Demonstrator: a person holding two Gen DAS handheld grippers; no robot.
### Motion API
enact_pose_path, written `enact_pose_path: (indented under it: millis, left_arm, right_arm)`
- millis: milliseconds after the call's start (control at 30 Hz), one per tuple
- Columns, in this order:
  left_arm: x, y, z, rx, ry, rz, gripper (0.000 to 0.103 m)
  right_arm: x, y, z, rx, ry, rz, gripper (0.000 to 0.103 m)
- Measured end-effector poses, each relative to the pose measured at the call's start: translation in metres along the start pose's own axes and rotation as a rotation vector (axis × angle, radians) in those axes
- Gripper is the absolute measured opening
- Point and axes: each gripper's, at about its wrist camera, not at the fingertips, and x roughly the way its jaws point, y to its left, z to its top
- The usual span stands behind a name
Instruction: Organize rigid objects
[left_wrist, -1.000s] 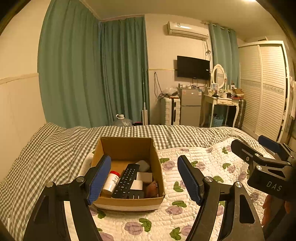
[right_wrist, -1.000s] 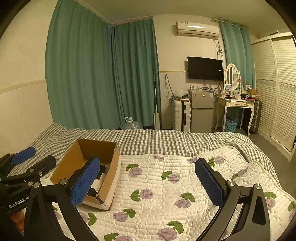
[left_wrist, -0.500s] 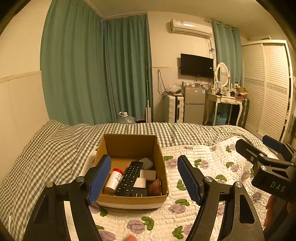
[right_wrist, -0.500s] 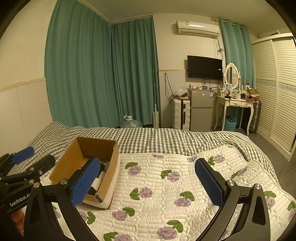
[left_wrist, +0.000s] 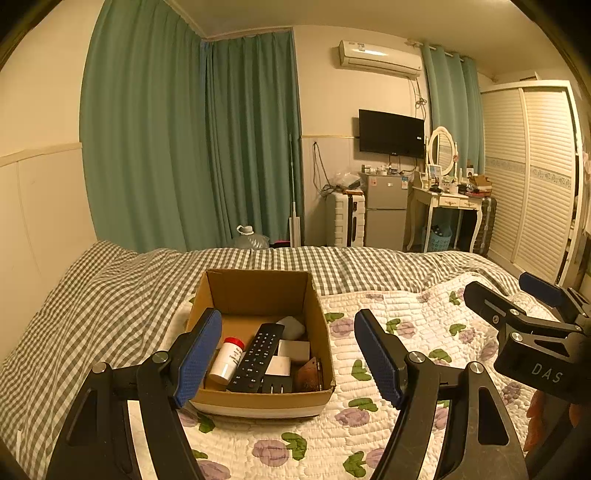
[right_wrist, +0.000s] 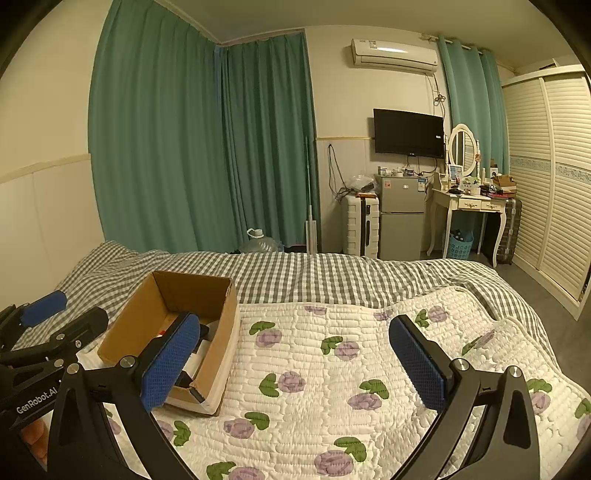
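An open cardboard box (left_wrist: 317, 306) sits on the floral quilt (left_wrist: 388, 413). Inside lie a black remote (left_wrist: 258, 356), a white bottle with a red cap (left_wrist: 227, 360), white blocks (left_wrist: 293, 350), a grey object (left_wrist: 293, 326) and a brown item (left_wrist: 308, 376). My left gripper (left_wrist: 288, 358) is open and empty, held above the box's near side. My right gripper (right_wrist: 295, 362) is open and empty over the quilt, to the right of the box (right_wrist: 221, 332). The right gripper also shows at the right edge of the left wrist view (left_wrist: 524, 314).
The bed has a grey checked cover (left_wrist: 92, 295) at the left and far side. Beyond it stand green curtains (left_wrist: 192, 147), a water jug (left_wrist: 249, 238), a white suitcase (left_wrist: 345, 219), a small fridge (left_wrist: 384, 210), a dressing table (left_wrist: 447, 199) and a wardrobe (left_wrist: 535, 177).
Both grippers have risen and drawn back a little, so the box sits lower in the left wrist view. Both stay open and empty. Nothing in the box has moved.
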Motion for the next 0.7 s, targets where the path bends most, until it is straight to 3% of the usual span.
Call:
enact_pose_path:
  millis: [700]
  left_arm:
    - [-0.0002, 0.0012, 0.0004, 0.004, 0.0, -0.004, 0.077]
  right_arm:
    - [0.0039, 0.0027, -0.0035, -0.004, 0.013, -0.003, 0.103]
